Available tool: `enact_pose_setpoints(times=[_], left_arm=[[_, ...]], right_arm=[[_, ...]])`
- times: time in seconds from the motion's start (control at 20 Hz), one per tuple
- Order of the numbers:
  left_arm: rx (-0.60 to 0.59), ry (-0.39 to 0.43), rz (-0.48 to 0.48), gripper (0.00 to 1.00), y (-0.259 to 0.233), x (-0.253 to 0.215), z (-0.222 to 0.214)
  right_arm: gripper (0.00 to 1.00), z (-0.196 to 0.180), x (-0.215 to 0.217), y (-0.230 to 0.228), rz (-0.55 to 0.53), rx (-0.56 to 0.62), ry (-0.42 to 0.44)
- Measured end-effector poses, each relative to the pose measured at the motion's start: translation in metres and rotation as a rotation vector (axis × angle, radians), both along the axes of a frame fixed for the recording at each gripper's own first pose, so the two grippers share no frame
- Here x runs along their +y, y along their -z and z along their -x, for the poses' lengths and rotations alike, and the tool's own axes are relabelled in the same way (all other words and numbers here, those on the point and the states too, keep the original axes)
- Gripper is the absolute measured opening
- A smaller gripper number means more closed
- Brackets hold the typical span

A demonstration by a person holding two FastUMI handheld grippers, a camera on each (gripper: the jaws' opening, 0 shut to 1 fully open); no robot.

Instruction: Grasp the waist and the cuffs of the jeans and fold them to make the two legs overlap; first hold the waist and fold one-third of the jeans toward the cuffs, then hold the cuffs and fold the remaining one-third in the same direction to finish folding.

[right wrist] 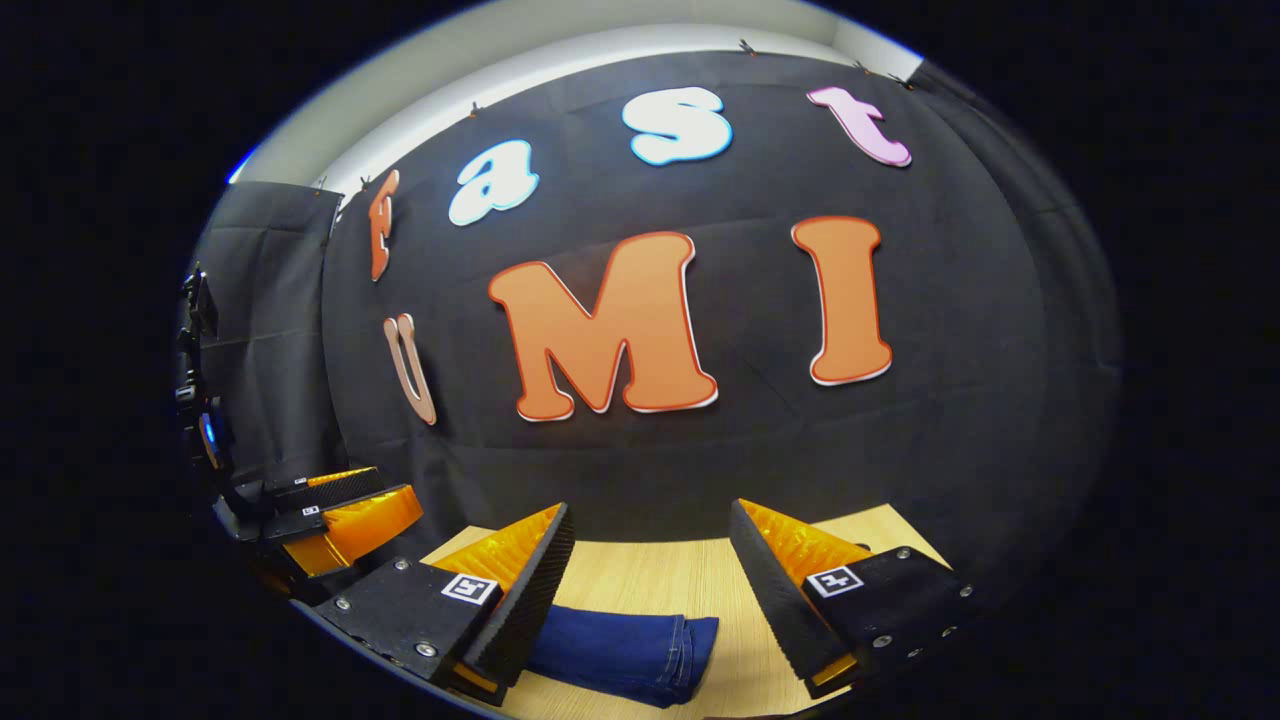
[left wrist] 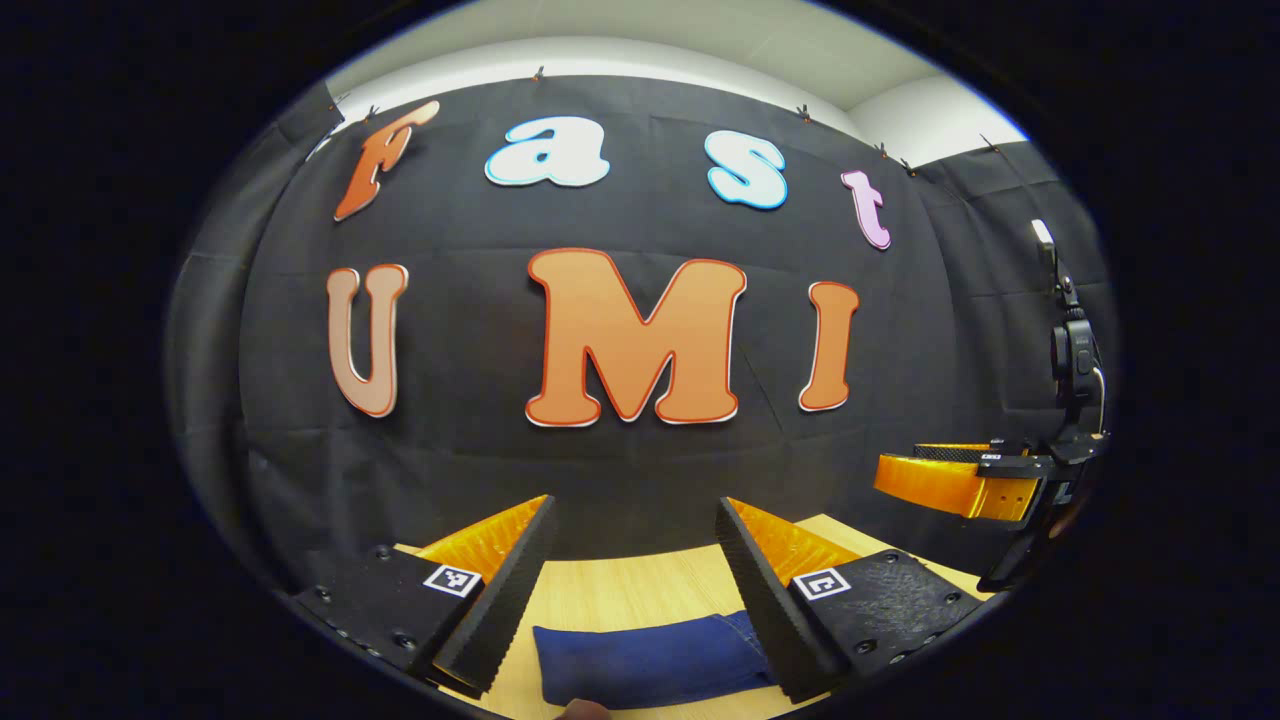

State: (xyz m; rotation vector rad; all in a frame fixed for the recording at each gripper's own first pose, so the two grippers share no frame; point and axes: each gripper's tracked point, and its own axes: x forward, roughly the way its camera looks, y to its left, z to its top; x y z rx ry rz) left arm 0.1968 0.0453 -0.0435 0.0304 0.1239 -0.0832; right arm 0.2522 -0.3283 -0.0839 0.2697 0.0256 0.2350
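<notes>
Jeans (left wrist: 650,660) lie on the table (left wrist: 640,590) as a compact folded bundle, so folding looks complete. Left hand-held gripper (left wrist: 635,600) and right hand-held gripper (right wrist: 650,600) hang above it, both released and empty, raised, probably to clear the cloth.

A recording booth or lab, not a lived-in room; black cloth (left wrist: 620,470) hangs as a backdrop across the rear and wraps round both sides, pinned along its top edge with small clips (left wrist: 803,112); above it runs a strip of plain pale wall (left wrist: 620,55) and ceiling; in front stands a light wood-grain table (right wrist: 680,580), bare apart from folded jeans (right wrist: 625,650); at the far edge of the left gripper view, a dark mount with a small device on top (left wrist: 1072,340) rises beside the cloth.
</notes>
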Motion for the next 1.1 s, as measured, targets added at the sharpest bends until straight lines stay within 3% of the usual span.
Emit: enact_pose_setpoints(times=[0.2,0.4,0.45,0.9,0.95,1.0,1.1], left_arm=[[-0.024,-0.017,-0.051,0.95,-0.001,-0.004,-0.003],[-0.028,-0.064,-0.002,0.95,0.003,0.002,0.000],[-0.039,-0.083,0.006,0.95,0.002,0.005,0.001],[-0.074,-0.162,0.024,0.96,0.001,0.022,0.007],[-0.081,-0.162,0.034,0.97,0.000,0.022,0.007],[-0.091,-0.178,0.048,0.94,-0.002,0.022,0.005],[-0.129,-0.188,0.038,0.96,-0.010,0.021,0.001]], right_arm=[[1.00,0.008,0.023,-0.014,0.091,-0.112,0.001],[0.96,0.024,0.049,-0.019,0.103,-0.169,-0.031],[0.88,0.028,0.049,-0.014,0.116,-0.172,-0.031],[0.89,0.029,0.045,-0.002,0.112,-0.134,0.019],[0.96,0.030,0.042,-0.001,0.107,-0.128,0.029],[0.89,0.030,0.039,-0.001,0.103,-0.124,0.037],[0.89,0.029,0.033,-0.002,0.096,-0.122,0.061]])
